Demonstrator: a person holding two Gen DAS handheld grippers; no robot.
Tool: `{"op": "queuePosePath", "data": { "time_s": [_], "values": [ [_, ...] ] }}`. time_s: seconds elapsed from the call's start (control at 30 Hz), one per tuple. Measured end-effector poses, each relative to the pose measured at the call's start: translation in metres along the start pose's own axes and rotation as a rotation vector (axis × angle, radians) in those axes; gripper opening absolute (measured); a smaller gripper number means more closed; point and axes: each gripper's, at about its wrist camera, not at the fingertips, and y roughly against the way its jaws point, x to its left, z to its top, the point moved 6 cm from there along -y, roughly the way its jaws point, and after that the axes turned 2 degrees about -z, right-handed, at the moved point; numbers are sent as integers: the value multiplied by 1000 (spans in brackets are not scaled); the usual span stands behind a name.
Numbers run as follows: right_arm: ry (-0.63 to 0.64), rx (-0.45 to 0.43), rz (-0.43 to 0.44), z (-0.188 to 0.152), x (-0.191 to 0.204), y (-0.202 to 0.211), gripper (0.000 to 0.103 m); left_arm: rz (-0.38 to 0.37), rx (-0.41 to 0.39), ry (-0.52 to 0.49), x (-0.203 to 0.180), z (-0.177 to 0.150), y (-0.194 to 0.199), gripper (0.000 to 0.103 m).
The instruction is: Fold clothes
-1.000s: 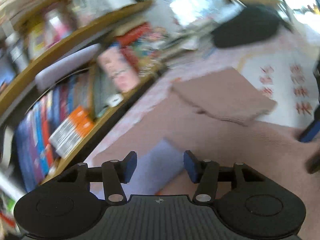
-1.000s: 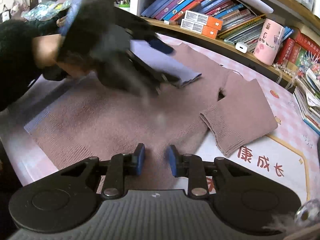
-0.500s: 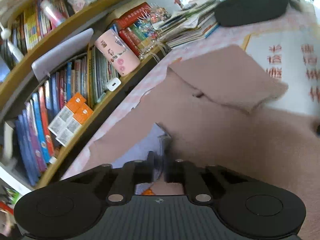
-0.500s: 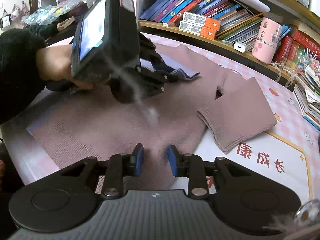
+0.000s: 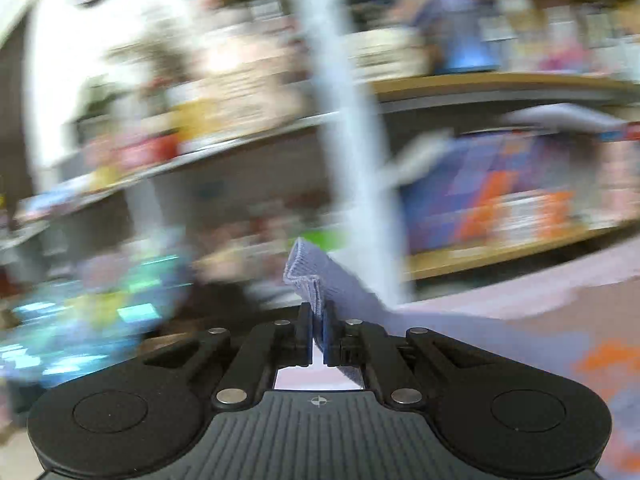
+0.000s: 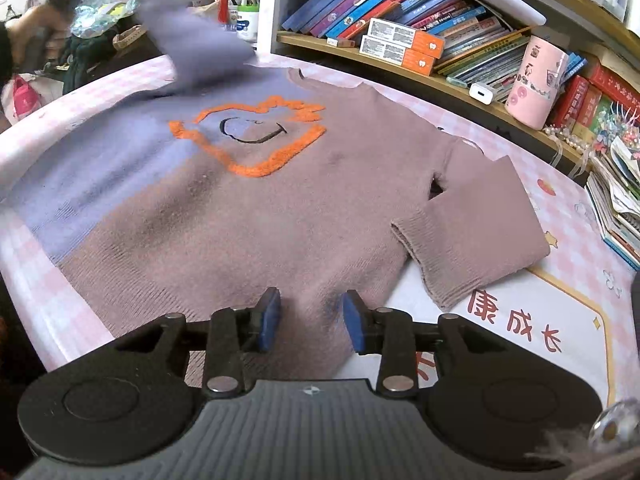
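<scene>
1. Slip risk: the left gripper [image 5: 317,334] is clamped on the ribbed cuff [image 5: 310,280] of the lavender sleeve [image 6: 192,46], with only the cuff's edge between the pads. A fast swing, which the heavy blur suggests, could pull the knit free.
2. Drag risk: the right gripper [image 6: 311,318] hangs over the hem with its jaws apart and grips nothing. The sweater [image 6: 280,208] is unpinned, so tension on the sleeve could shift or bunch the body.
3. Sweater condition: it lies face up and flat on the pink checked table cover [image 6: 576,200]. It is mauve with a lavender left side and an orange-outlined smile motif [image 6: 250,136].
4. The mauve sleeve [image 6: 476,224] lies bent down beside the body.
</scene>
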Motion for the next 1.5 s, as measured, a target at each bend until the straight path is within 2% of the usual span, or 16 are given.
{"op": "queuePosePath", "data": {
  "time_s": [0.13, 0.27, 0.37, 0.4, 0.43, 0.47, 0.53, 0.6, 0.7, 0.77, 0.87, 1.1, 1.3, 1.4, 1.47, 1.5],
  "values": [
    [7, 20, -5, 3, 0, -3, 36, 136, 40, 42, 75, -22, 3, 4],
    [27, 40, -18, 7, 1, -5, 37, 173, 89, 28, 92, -47, -4, 5],
    [35, 44, -42, 10, -1, -6, 44, 152, 170, 30, 94, -67, -14, 16],
    [32, 37, -54, 12, -5, -5, 44, 154, 192, 26, 94, -72, -16, 26],
    [28, 29, -67, 15, -9, -5, 44, 173, 200, 14, 94, -75, -15, 41],
    [13, 16, -84, 17, -15, -3, 44, 189, 200, 6, 92, -77, -12, 48],
    [-11, -11, -112, 23, -27, 1, 44, 204, 168, 7, 85, -76, 4, 53],
    [-31, -37, -134, 28, -40, 4, 44, 120, 141, 43, 67, -73, 27, 54],
    [-47, -50, -172, 31, -55, 2, 44, -136, 146, 122, 21, -75, 58, 67],
    [-32, -46, -203, 32, -61, -6, 44, -276, 166, 136, -14, -82, 72, 68],
    [-14, -31, -250, 30, -69, -20, 44, -373, 215, 124, -56, -95, 75, 69],
    [-36, -21, -249, 29, -73, -44, 42, -380, 313, 90, -97, -110, 54, 74],
    [-28, -111, -188, 42, -56, -26, 43, -373, 325, 96, -107, -113, 52, 79],
    [-27, -53, -168, 41, -49, -38, 37, -371, 330, 94, -109, -112, 51, 79],
    [-56, -15, -180, 38, -55, -49, 4, -368, 331, 87, -109, -111, 51, 80],
    [-71, -20, -185, 38, -61, -47, 4, -367, 332, 81, -109, -111, 51, 80]
  ]
}}
